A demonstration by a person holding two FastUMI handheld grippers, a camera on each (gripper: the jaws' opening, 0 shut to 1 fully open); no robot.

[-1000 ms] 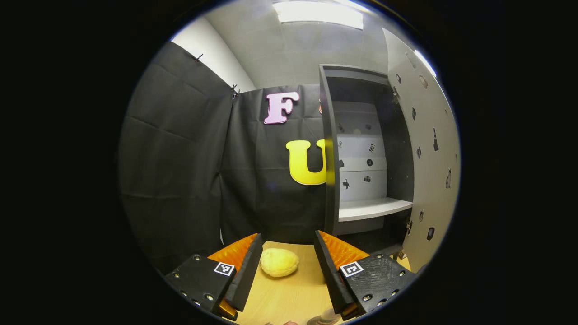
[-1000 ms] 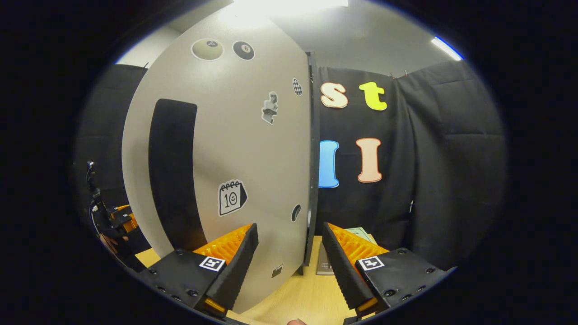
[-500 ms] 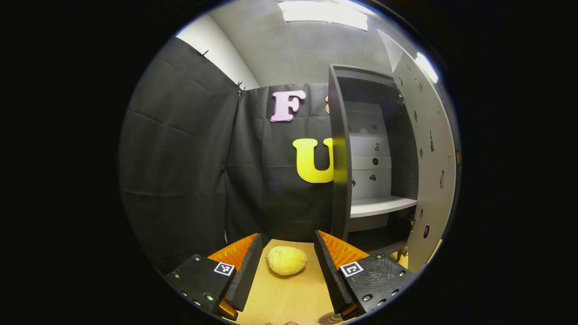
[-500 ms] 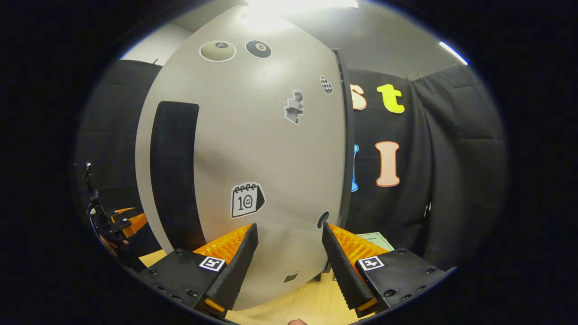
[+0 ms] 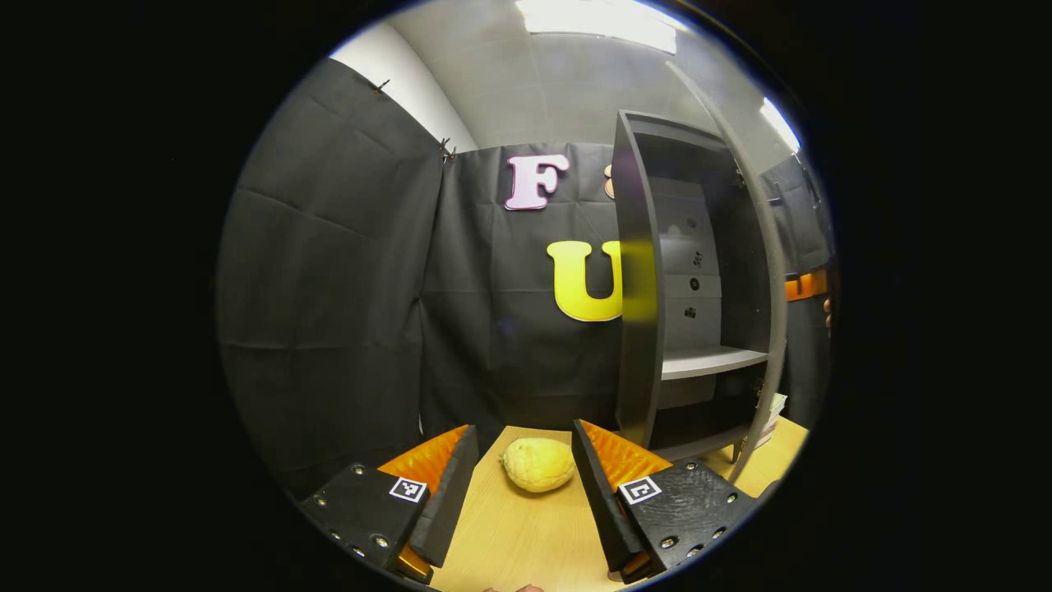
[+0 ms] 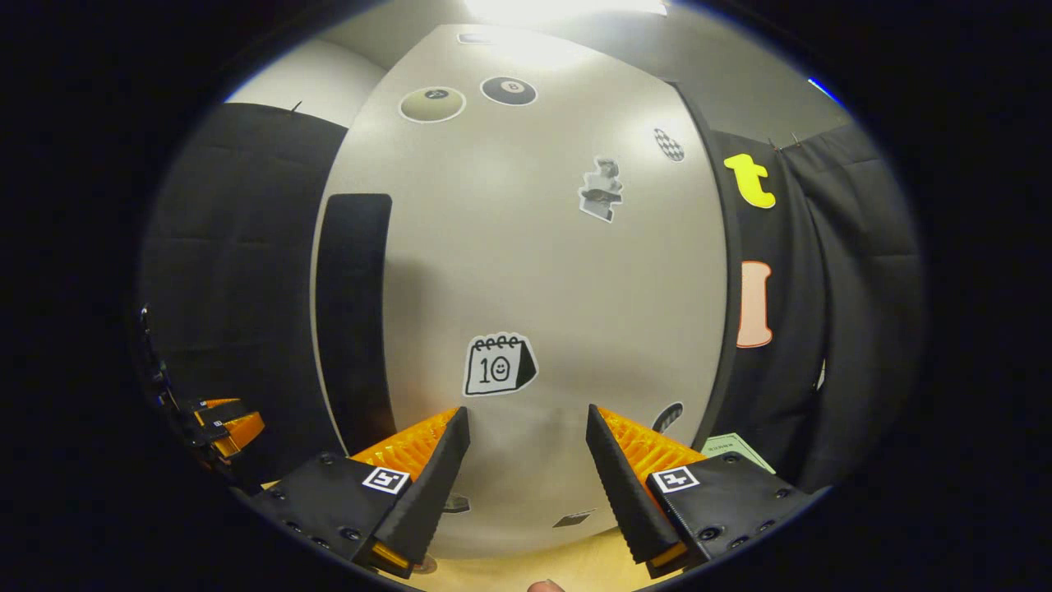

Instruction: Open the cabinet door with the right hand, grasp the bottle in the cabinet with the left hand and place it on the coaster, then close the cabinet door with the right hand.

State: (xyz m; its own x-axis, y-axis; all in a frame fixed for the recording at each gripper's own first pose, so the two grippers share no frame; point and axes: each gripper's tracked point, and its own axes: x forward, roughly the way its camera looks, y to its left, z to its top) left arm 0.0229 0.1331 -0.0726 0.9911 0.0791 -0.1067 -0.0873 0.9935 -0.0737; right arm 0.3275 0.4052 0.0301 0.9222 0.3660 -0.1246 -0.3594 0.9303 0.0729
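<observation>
Both grippers spread, holding nothing: right gripper (image 6: 526,456) faces upright cabinet door (image 6: 534,271); left gripper (image 5: 524,481) frames lemon (image 5: 538,464).

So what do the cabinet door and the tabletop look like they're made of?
Cabinet door: probably painted or laminated board, light grey with a matte, faintly speckled face that gives only a soft glare under the ceiling light; flat stickers lie on it.
Tabletop: pale wood or wood-look laminate, going by the faint straight grain lines and smooth satin surface. Which of the two cannot be told.
</observation>
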